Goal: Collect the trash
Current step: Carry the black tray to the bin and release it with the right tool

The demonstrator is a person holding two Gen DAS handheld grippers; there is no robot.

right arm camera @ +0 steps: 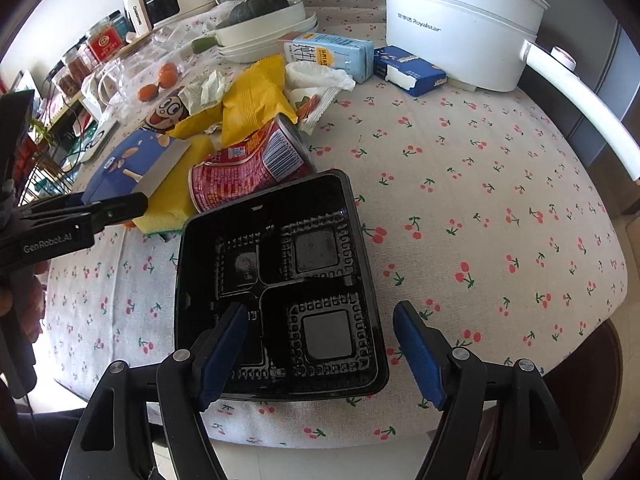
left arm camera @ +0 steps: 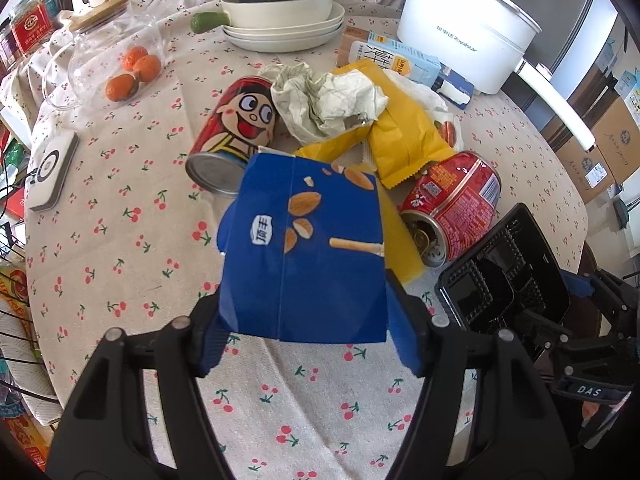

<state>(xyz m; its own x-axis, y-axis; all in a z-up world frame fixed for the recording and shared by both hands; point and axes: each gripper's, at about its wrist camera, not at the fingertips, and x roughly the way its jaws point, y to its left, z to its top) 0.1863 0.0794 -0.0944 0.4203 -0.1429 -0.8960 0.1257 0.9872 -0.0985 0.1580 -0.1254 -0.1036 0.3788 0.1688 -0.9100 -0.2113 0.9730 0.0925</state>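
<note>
My left gripper (left arm camera: 308,316) is shut on a blue snack box (left arm camera: 306,248) and holds it above the cherry-print tablecloth; the box also shows in the right wrist view (right arm camera: 132,160). Behind it lies a trash pile: a red cartoon can (left arm camera: 232,128), crumpled paper (left arm camera: 328,100), yellow wrappers (left arm camera: 400,136), and a dented red can (left arm camera: 452,208). A black compartment tray (right arm camera: 280,280) sits on the table in front of my right gripper (right arm camera: 320,344), which is open with its fingers either side of the tray's near end.
A white electric pot (left arm camera: 464,28) stands at the back right. Stacked white dishes with a dark squash (left arm camera: 280,12) stand at the back. A glass jar with oranges (left arm camera: 116,60) lies at the left. A milk carton (right arm camera: 332,52) and a blue box (right arm camera: 408,68) lie near the pot.
</note>
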